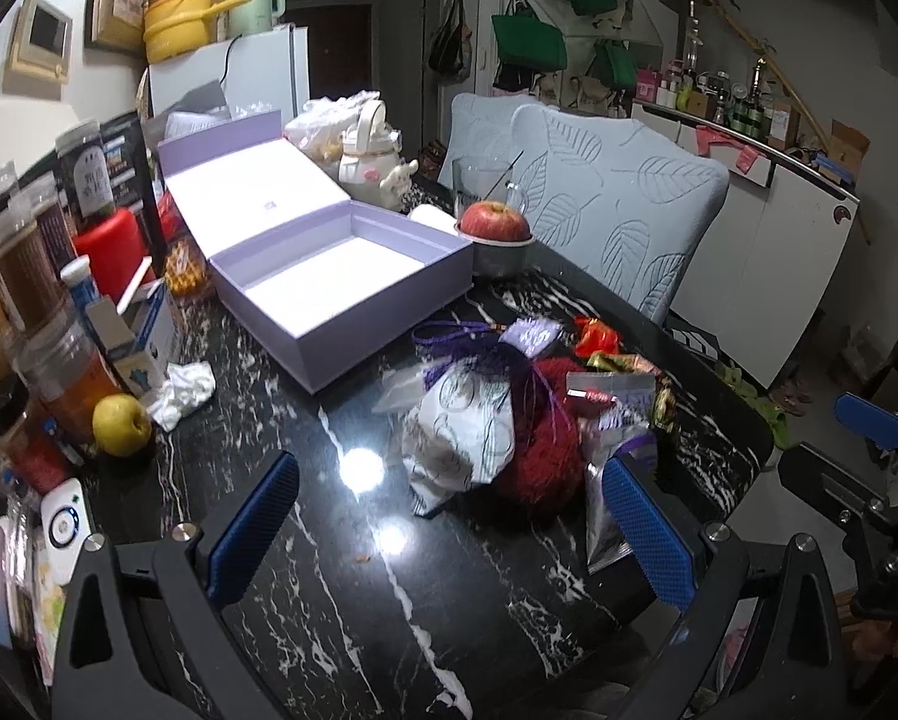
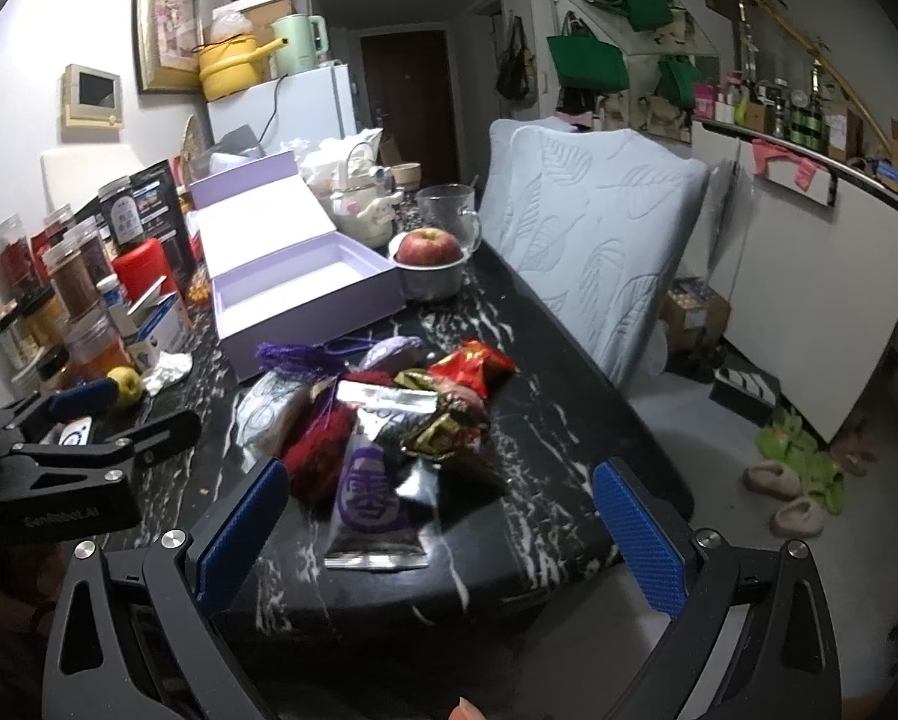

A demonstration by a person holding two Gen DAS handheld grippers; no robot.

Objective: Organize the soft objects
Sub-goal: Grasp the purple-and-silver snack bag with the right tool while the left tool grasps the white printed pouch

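1. Both grippers, left (image 1: 449,528) & right (image 2: 443,534), spread wide, holding nothing.
2. Pile of pouches (image 2: 389,414) sits near table's (image 1: 341,600) right edge; lilac box (image 1: 341,276) open behind it.
3. Step: approach, I reckon. Next: close on one pouch, carry to box.

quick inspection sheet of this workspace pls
surface: black marbled table, glossy, lamp glare
job's things: pile of soft pouches, red knit piece and silver packet near front edge; lilac box open, nothing inside it
clutter: jars along left side, yellow apple, red apple in bowl, glass mug
grippers: left gripper open, right gripper open, both holding nothing
cables: black cord on fridge
surroundings: leaf-pattern cushion, green bags on wall
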